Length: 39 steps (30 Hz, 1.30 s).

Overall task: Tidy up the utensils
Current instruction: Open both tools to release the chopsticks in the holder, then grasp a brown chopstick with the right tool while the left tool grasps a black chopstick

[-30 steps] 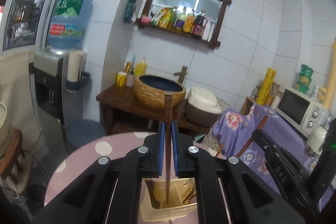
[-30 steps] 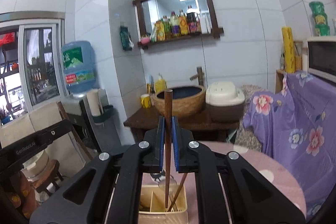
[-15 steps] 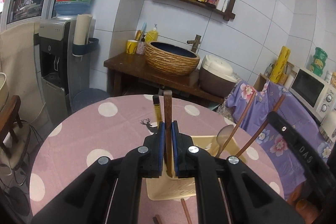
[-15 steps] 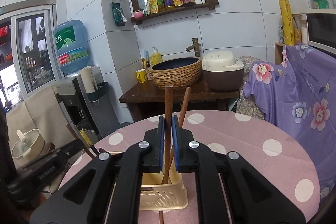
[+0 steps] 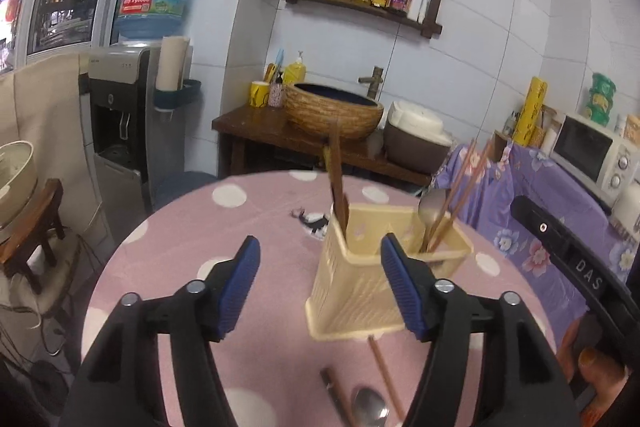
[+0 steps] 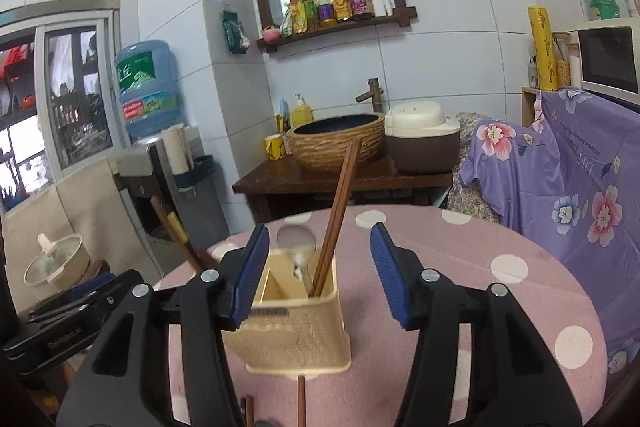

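A cream utensil holder (image 5: 360, 291) (image 6: 298, 331) stands on the pink dotted table (image 5: 192, 251). Dark chopsticks (image 5: 338, 187) lean in its left compartment. Brown chopsticks (image 5: 460, 183) (image 6: 340, 203) and a metal spoon (image 5: 430, 207) (image 6: 294, 241) fill the right one. My left gripper (image 5: 320, 287) hangs just before the holder, jaws opening, nothing pressed between its pads. My right gripper (image 6: 320, 275) is over the holder's near side, jaws also opening, pads clear of the chopsticks. A loose chopstick (image 5: 384, 375) (image 6: 301, 399), a darker one (image 5: 336, 395) and a spoon (image 5: 368, 411) lie in front of the holder.
Behind the table stand a wooden bench with a woven basin (image 5: 336, 111), a rice cooker (image 6: 420, 135) and a water dispenser (image 5: 120, 131). A purple flowered cloth (image 6: 568, 179) and a microwave (image 5: 596, 155) are on the right. A stool with a pot (image 6: 56, 263) is at left.
Both grippers sank toward the holder, each shut on an upright chopstick, then spread their jaws. The chopsticks now stand in the holder, free of the pads.
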Motion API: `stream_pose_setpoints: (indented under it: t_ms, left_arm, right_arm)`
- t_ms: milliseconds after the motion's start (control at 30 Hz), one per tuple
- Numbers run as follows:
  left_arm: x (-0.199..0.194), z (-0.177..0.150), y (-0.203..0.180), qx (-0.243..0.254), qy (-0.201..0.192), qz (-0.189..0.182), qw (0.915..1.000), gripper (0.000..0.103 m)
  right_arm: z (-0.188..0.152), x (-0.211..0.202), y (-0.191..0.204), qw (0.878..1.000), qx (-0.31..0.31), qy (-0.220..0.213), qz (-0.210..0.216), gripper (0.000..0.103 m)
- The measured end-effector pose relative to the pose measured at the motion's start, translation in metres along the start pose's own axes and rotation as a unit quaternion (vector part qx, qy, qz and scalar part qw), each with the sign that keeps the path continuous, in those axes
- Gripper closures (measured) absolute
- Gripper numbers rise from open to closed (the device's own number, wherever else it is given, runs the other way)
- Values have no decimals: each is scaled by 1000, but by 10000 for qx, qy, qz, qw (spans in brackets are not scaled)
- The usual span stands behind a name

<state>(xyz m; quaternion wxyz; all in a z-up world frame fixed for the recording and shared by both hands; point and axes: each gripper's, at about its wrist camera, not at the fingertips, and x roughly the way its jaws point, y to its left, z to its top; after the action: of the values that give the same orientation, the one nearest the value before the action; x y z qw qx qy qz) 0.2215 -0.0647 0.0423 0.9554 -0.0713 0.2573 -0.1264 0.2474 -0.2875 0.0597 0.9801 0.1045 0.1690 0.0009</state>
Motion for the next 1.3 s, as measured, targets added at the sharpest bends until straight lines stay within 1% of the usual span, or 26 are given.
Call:
stream_pose_setpoints:
  t_ms: [67, 100, 167, 200, 300, 433, 567, 700, 833, 1000, 1067, 1300]
  left_arm:
    - [-4, -19, 6, 9, 283, 70, 9996, 38]
    - [-4, -29, 10, -49, 409, 107, 9991, 38]
    - [-3, -49, 17, -148, 653, 147, 9976, 38]
    - [-2, -59, 20, -180, 783, 180, 9966, 38]
    - [3, -90, 27, -221, 1184, 312, 9922, 40]
    - [0, -111, 26, -161, 1417, 319, 9893, 44]
    - [4, -122, 8, 66, 1588, 165, 9872, 45]
    - [11, -132, -13, 296, 1688, 70, 9852, 45]
    - [17, -143, -27, 507, 1850, 91, 9814, 48]
    - [22, -149, -28, 567, 1942, 223, 9791, 49]
    - [24, -151, -28, 525, 2024, 173, 9777, 50]
    - [29, -158, -34, 603, 2117, 178, 9753, 52]
  right_arm:
    - [-14, -6, 1, 9997, -104, 202, 38, 48]
    - [-22, -8, 2, 9992, -177, 353, 42, 45]
    - [-42, -11, 3, 9974, -275, 668, 4, 43]
    - [-50, -13, 2, 9966, -283, 780, -18, 43]
    - [-79, -23, -3, 9943, -248, 1037, -76, 37]
    - [-117, -38, -9, 9903, -393, 1252, -447, 32]
    - [-139, -53, -21, 9888, -264, 1359, -566, 28]
    - [-148, -59, -30, 9876, -200, 1419, -644, 28]
    - [-148, -61, -34, 9882, -165, 1397, -603, 28]
    - [-147, -62, -37, 9888, -67, 1390, -547, 27]
    - [-148, -61, -36, 9886, -43, 1411, -524, 27]
    - [-150, -59, -32, 9880, -81, 1458, -500, 27]
